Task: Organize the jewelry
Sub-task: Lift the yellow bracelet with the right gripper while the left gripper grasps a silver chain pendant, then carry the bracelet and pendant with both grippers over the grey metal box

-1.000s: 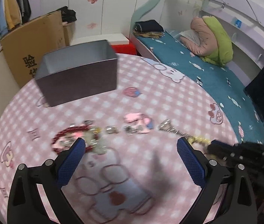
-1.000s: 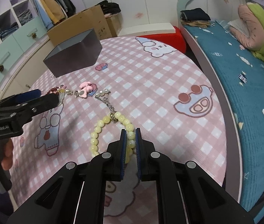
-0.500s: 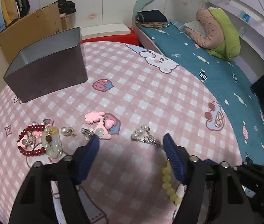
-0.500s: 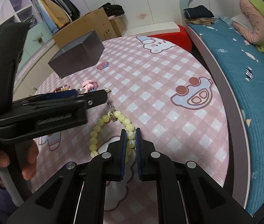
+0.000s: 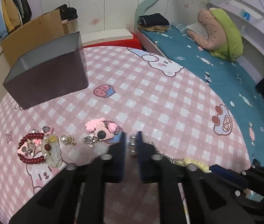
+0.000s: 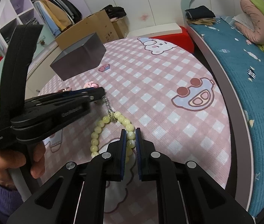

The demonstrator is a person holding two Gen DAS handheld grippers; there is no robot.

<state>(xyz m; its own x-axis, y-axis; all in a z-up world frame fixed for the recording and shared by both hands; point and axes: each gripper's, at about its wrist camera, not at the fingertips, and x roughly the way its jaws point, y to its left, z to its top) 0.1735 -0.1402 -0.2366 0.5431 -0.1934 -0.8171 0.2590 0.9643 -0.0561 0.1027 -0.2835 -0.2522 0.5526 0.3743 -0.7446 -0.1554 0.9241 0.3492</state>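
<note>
A yellow bead bracelet [image 6: 96, 136] with a silver chain [image 6: 109, 108] lies on the pink checked tablecloth [image 6: 159, 93]. My right gripper [image 6: 131, 137] is shut on its beads. My left gripper [image 5: 132, 141] is shut on the pearl end of the chain [image 5: 132, 145]; it also shows in the right wrist view [image 6: 102, 93]. The bracelet shows at the lower right of the left wrist view [image 5: 195, 163]. A dark grey open box [image 5: 48, 76] stands at the back left.
A red bead bracelet [image 5: 31, 149], a pale jade charm [image 5: 52, 153], a pearl earring [image 5: 66, 140], a silver clip [image 5: 89, 141] and a pink hair clip [image 5: 100, 127] lie left of my left gripper. A bed [image 6: 253, 65] borders the table on the right.
My left gripper has moved right and down to the chain's pearl end and closed on it. My right gripper has stayed shut on the yellow beads.
</note>
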